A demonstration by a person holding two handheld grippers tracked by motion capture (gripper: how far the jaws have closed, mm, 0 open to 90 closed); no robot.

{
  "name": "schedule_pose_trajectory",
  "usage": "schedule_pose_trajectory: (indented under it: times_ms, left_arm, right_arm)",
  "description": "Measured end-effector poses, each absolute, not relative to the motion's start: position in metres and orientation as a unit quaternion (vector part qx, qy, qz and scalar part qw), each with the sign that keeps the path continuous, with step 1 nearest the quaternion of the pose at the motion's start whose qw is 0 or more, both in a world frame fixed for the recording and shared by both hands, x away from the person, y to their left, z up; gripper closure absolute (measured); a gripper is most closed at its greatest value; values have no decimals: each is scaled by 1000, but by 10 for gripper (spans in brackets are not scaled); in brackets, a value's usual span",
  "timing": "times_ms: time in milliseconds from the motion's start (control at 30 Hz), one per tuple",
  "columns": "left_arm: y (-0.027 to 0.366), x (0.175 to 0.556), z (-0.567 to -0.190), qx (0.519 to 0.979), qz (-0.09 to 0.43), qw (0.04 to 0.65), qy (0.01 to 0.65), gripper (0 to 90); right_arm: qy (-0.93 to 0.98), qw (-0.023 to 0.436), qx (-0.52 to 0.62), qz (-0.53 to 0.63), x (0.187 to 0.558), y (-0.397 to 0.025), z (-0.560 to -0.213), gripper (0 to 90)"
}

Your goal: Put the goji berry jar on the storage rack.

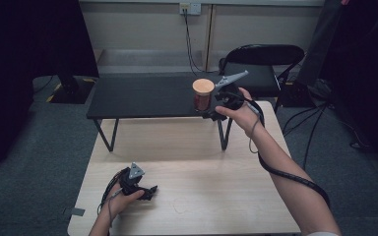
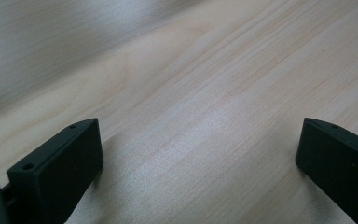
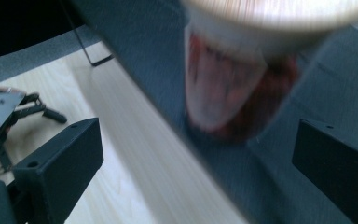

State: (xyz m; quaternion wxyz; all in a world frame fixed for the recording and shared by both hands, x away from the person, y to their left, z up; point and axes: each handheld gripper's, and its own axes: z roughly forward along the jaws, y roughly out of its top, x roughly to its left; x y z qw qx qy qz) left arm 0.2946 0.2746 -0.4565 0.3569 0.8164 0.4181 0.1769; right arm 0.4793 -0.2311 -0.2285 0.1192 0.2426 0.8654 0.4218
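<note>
The jar (image 1: 203,95) stands at the near right edge of the low black table (image 1: 142,96), at about one o'clock in the high view, with bare black top stretching away to its nine o'clock side. It is a clear jar with a round light wooden lid (image 1: 203,86) and dark red contents. In the right gripper view the jar (image 3: 235,88) is blurred and sits between and beyond the two black jaws, which stand wide apart and do not touch it.

The right hand-held gripper (image 1: 215,109) is just beside the jar at its four o'clock, held by the right hand (image 1: 241,114), its jaws released. A cable (image 1: 285,172) trails back along the forearm.

The light wooden table (image 1: 192,196) lies nearer, its broad middle bare. At seven o'clock the left hand-held gripper (image 1: 150,191) rests low on this wood in the left hand (image 1: 123,199), well apart from the jar. In the left gripper view its jaws are spread wide with plain wood grain (image 2: 191,116) between them.

Behind the black table, a black folding chair (image 1: 263,64) stands at one o'clock, and a wall socket (image 1: 190,8) sits at twelve.
</note>
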Motion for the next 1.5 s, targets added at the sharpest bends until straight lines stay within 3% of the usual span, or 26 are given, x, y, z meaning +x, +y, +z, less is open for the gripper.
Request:
schedule_pose_trajectory:
  times_ms: [500, 733, 1500]
  left_arm:
    - [274, 294, -456, 817, 178, 355, 418, 0]
    - [274, 294, -456, 817, 178, 355, 418, 0]
    - [274, 294, -456, 817, 178, 355, 418, 0]
  right_arm:
    - [848, 128, 253, 448, 418, -304, -275, 7]
    - [840, 106, 268, 460, 401, -334, -309, 6]
    - [845, 82, 315, 425, 342, -374, -434, 9]
